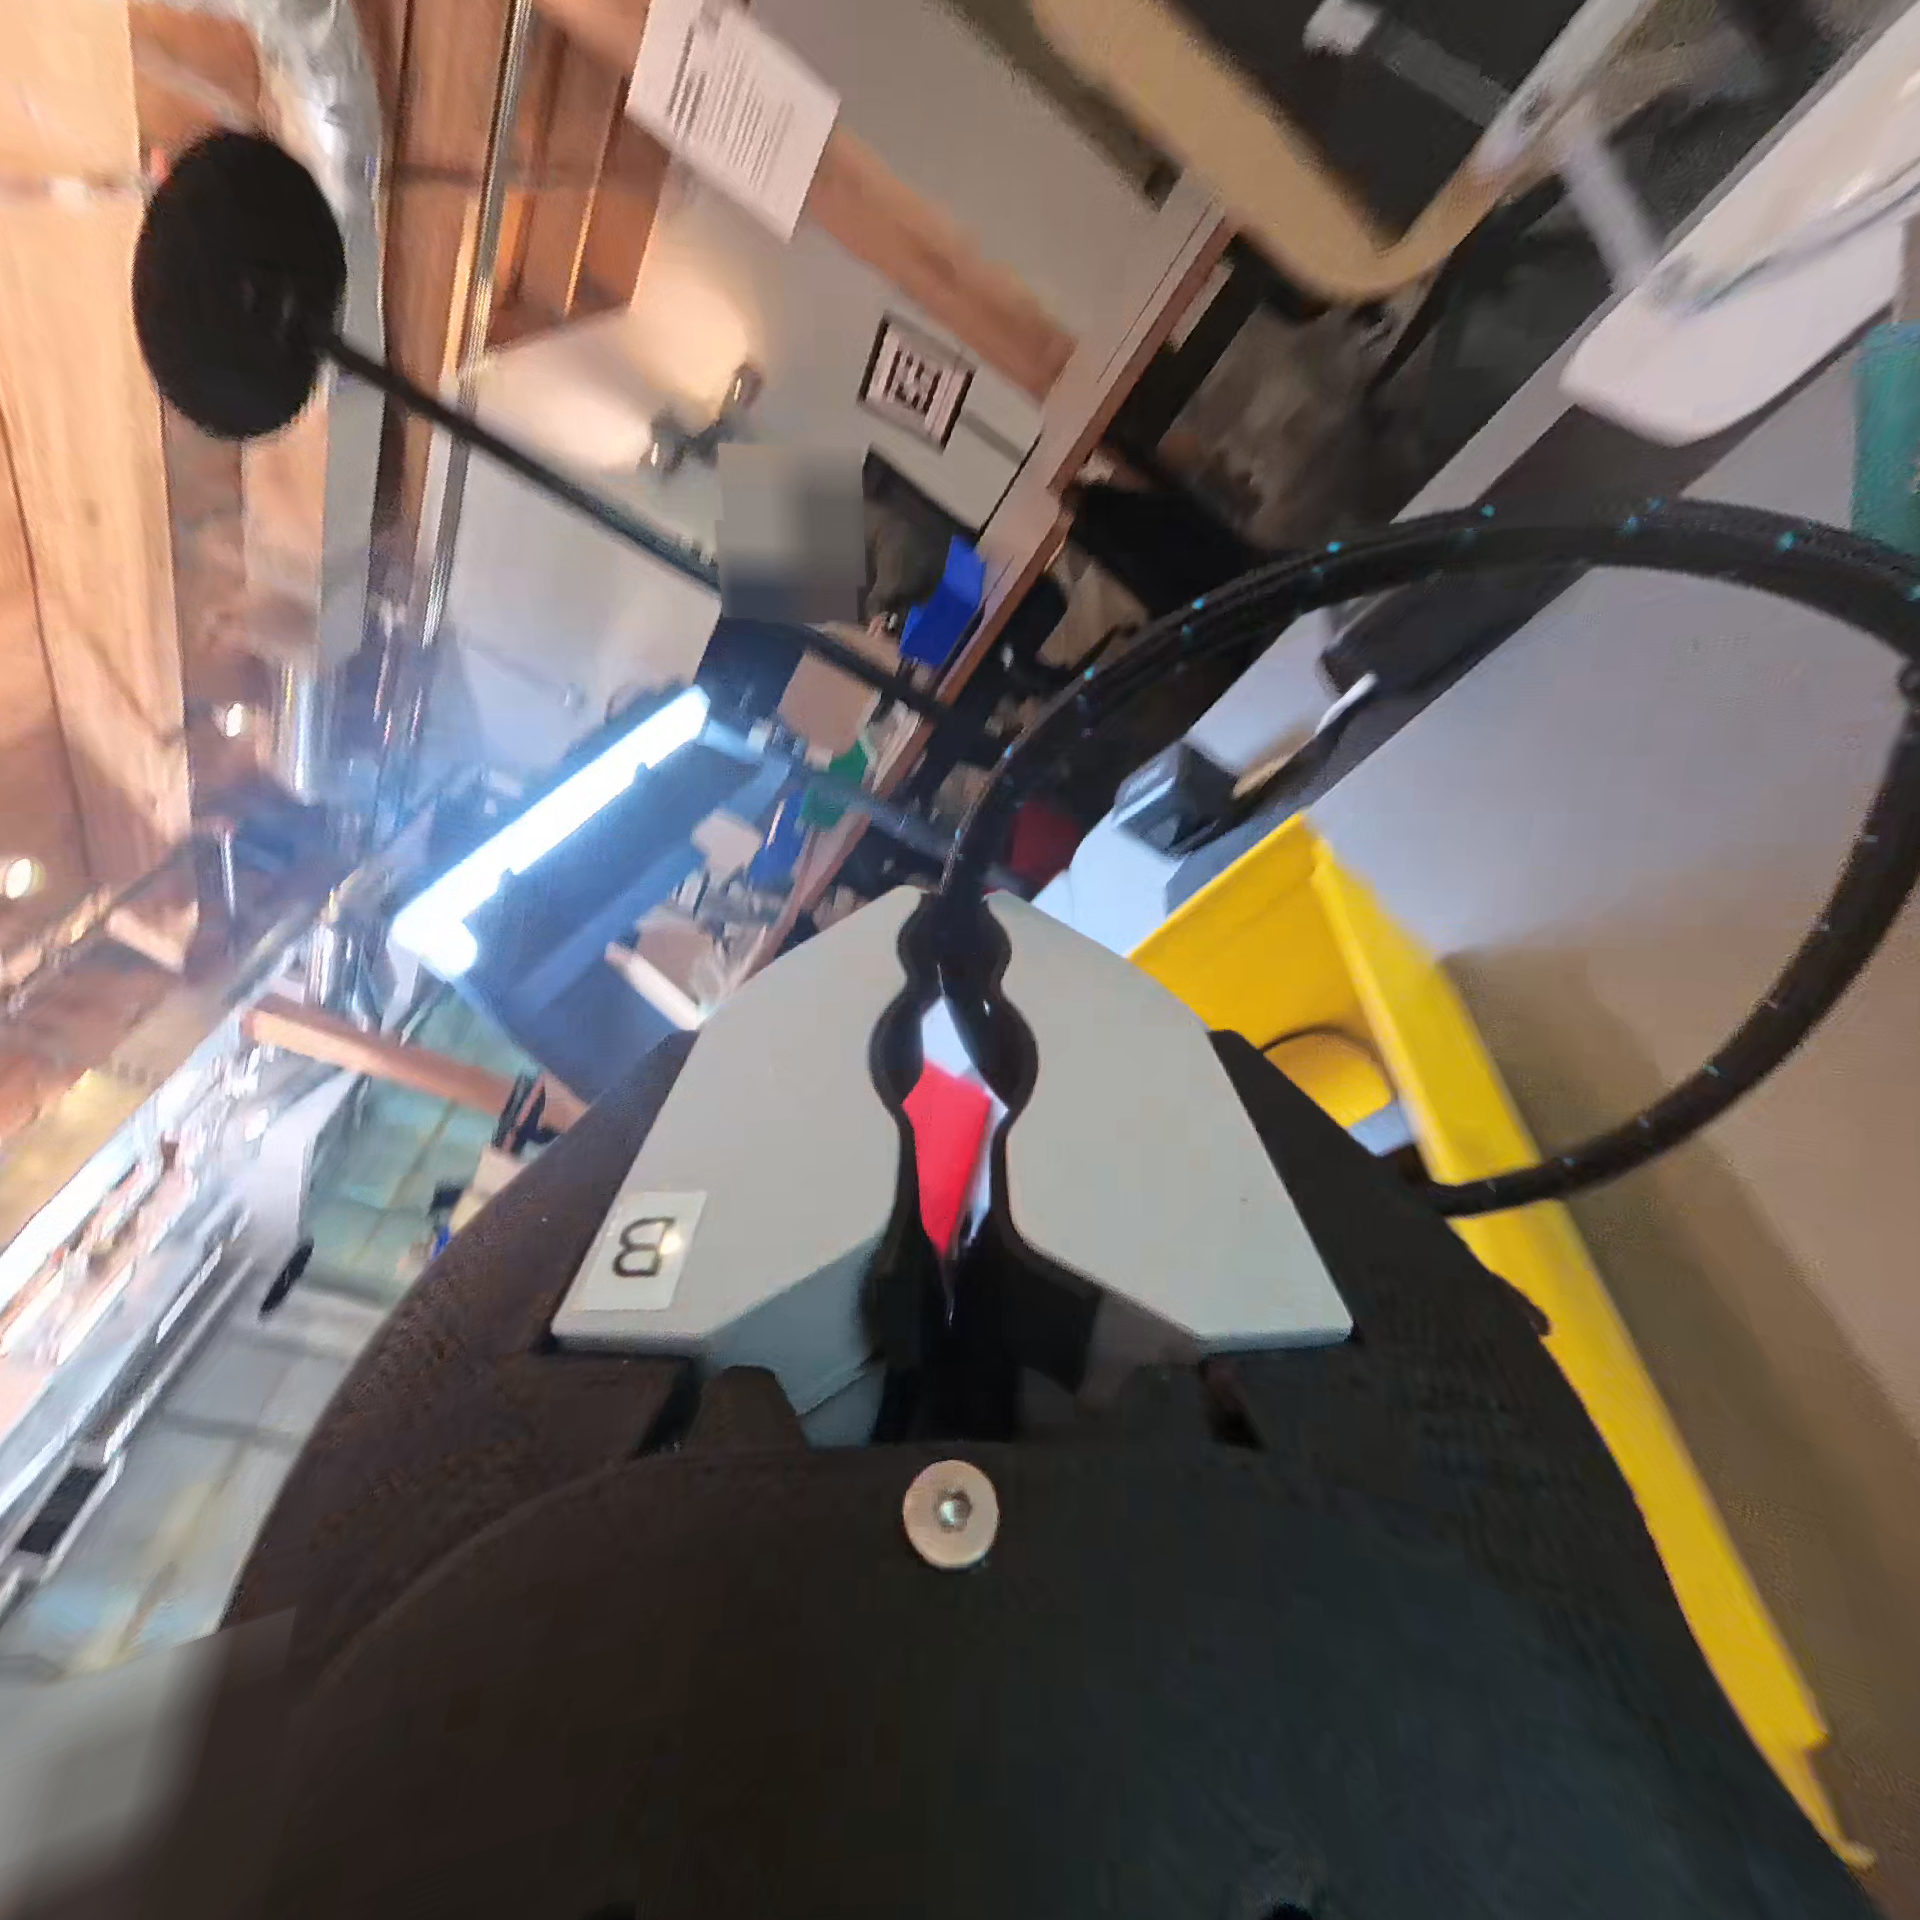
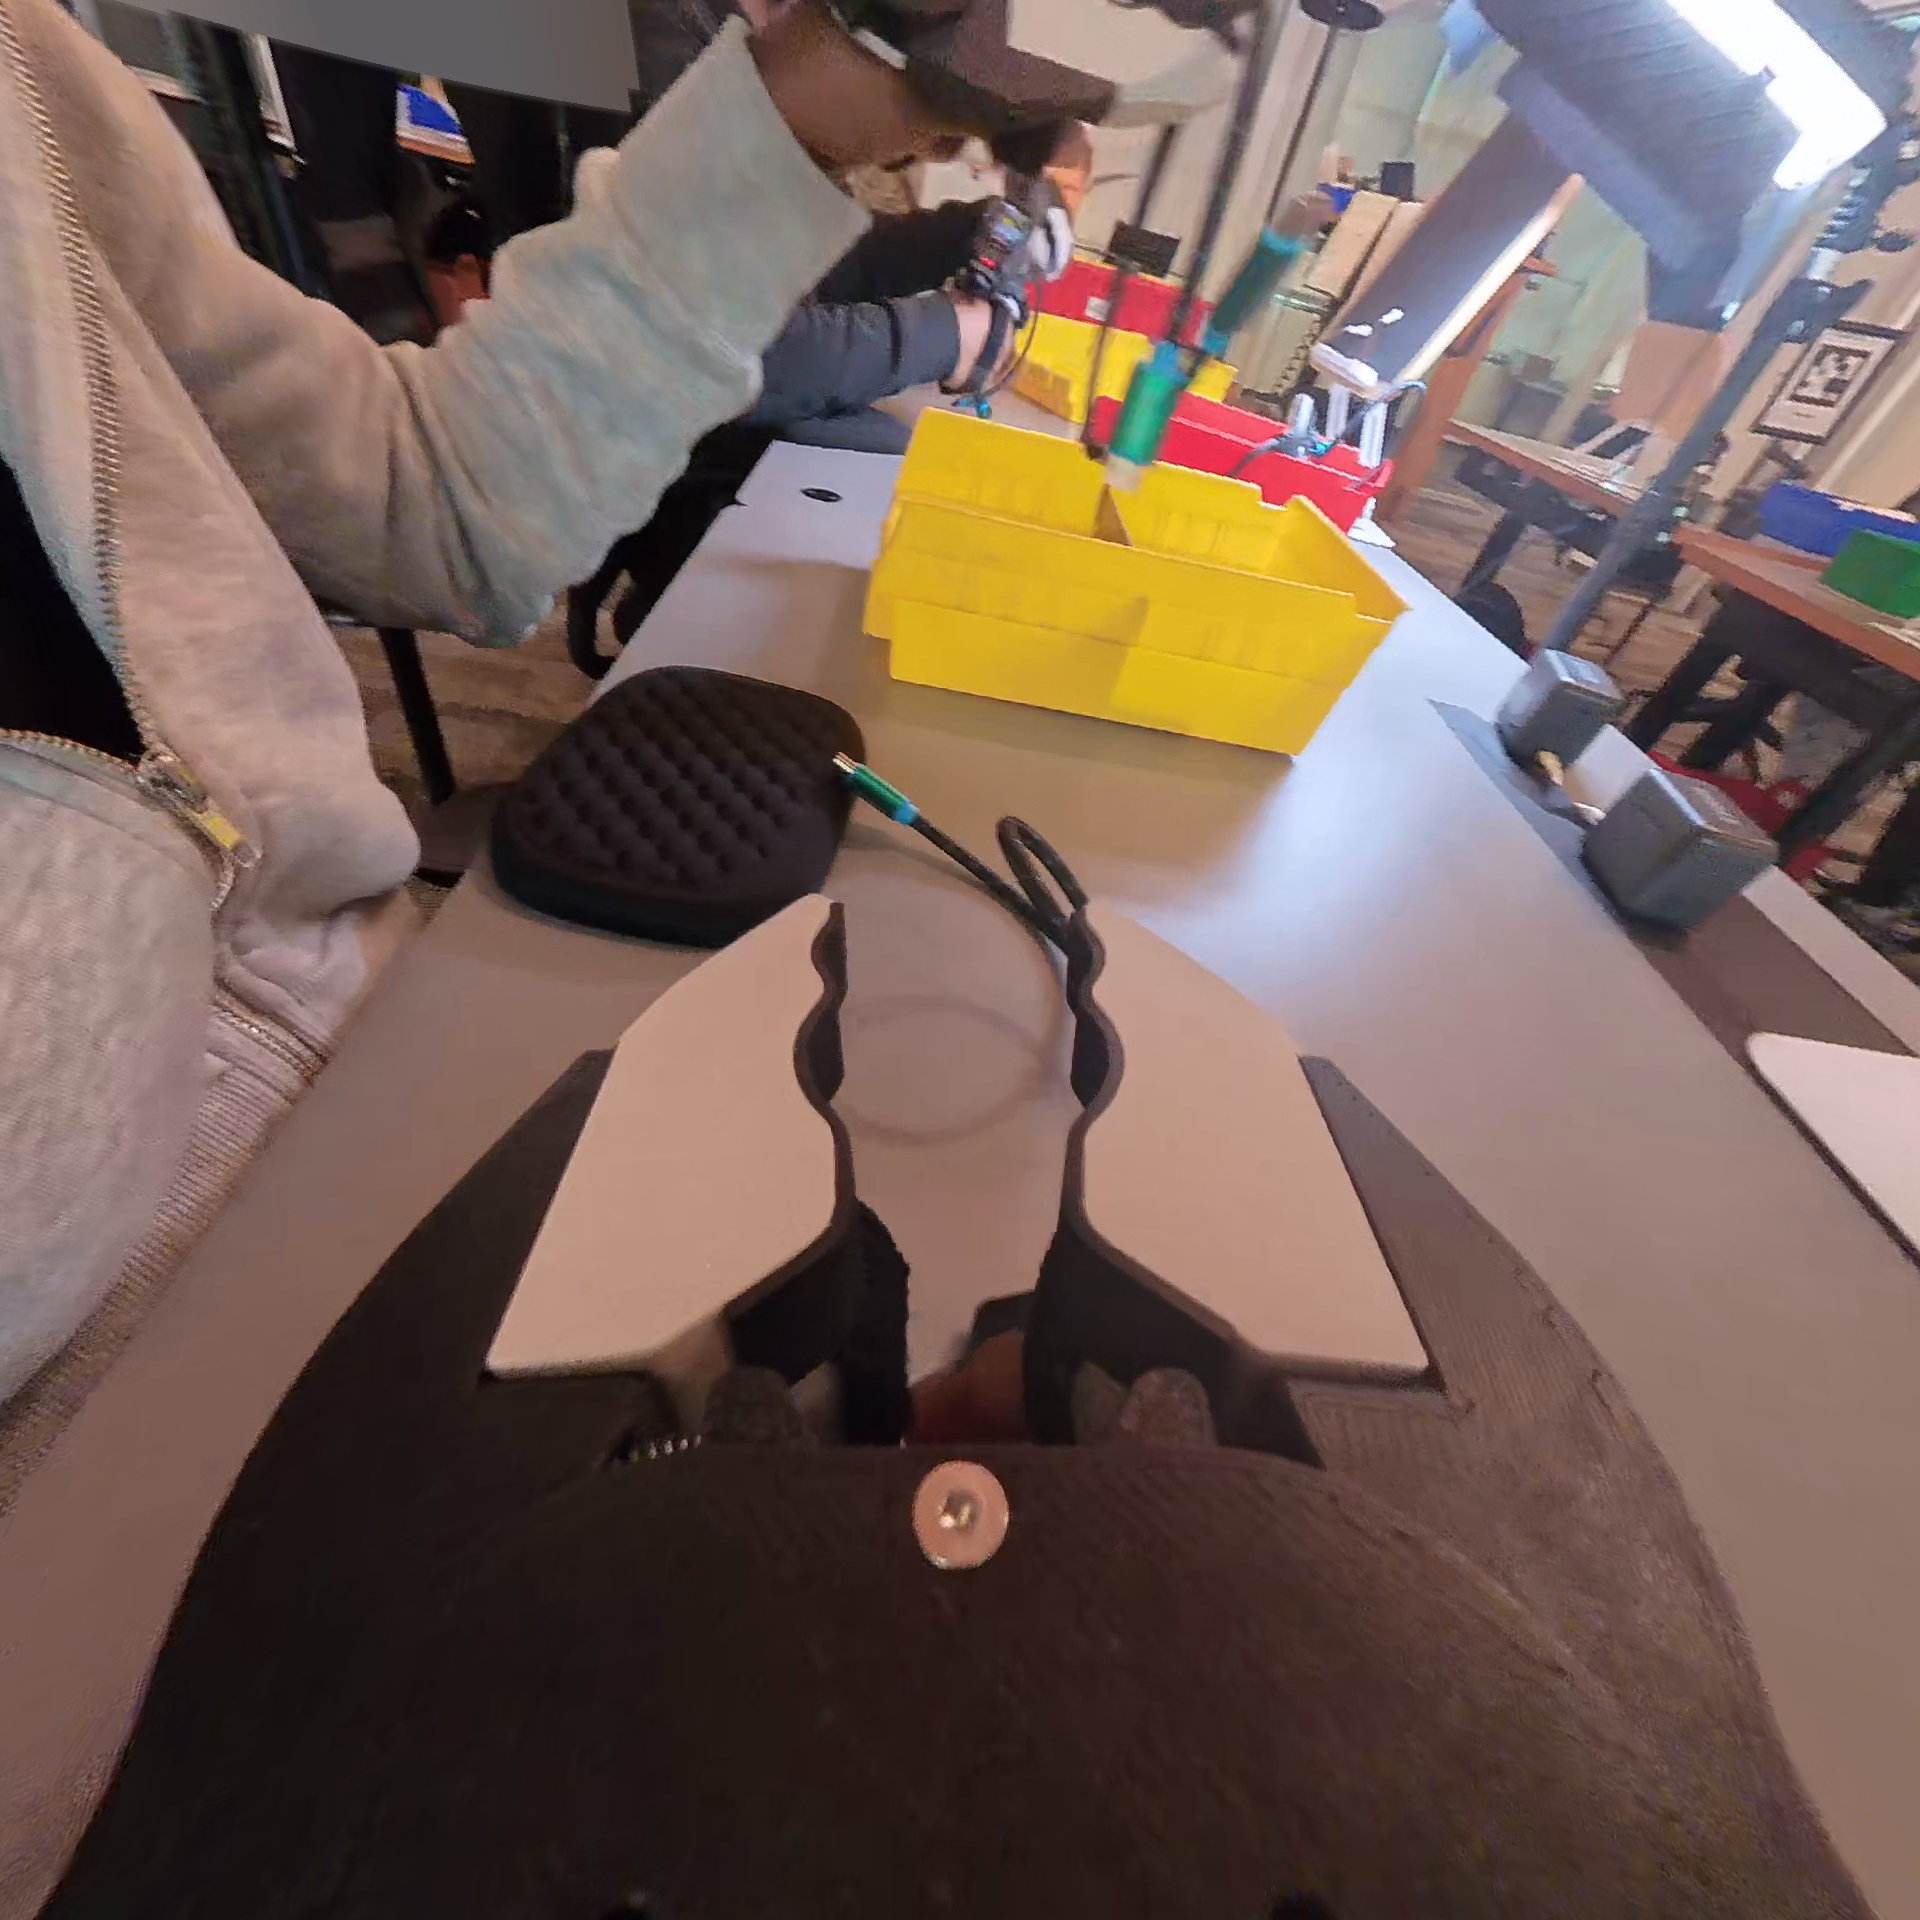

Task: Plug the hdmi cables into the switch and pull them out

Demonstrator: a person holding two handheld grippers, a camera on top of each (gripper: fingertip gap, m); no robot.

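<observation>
In the left wrist view my left gripper (image 1: 951,906) is shut on a black braided HDMI cable (image 1: 1455,540). The cable rises from the fingertips, arcs right and curls back down beside the gripper. The view is tilted and blurred. In the right wrist view my right gripper (image 2: 956,914) is open and empty, low over the grey table (image 2: 1351,987). A second black cable (image 2: 977,868) with a green and blue plug (image 2: 873,787) lies on the table just beyond the fingertips, its small loop by the right finger. A blurred green plug (image 2: 1143,405) hangs over the yellow bin. I cannot pick out the switch.
A black padded case (image 2: 675,800) lies front left, touching the plug. Stacked yellow bins (image 2: 1122,623) stand mid-table, with red bins (image 2: 1247,436) behind; a yellow bin (image 1: 1382,1039) also shows beside the left gripper. Grey clamp blocks (image 2: 1673,862) sit at the right edge. A grey sleeve (image 2: 468,416) reaches overhead.
</observation>
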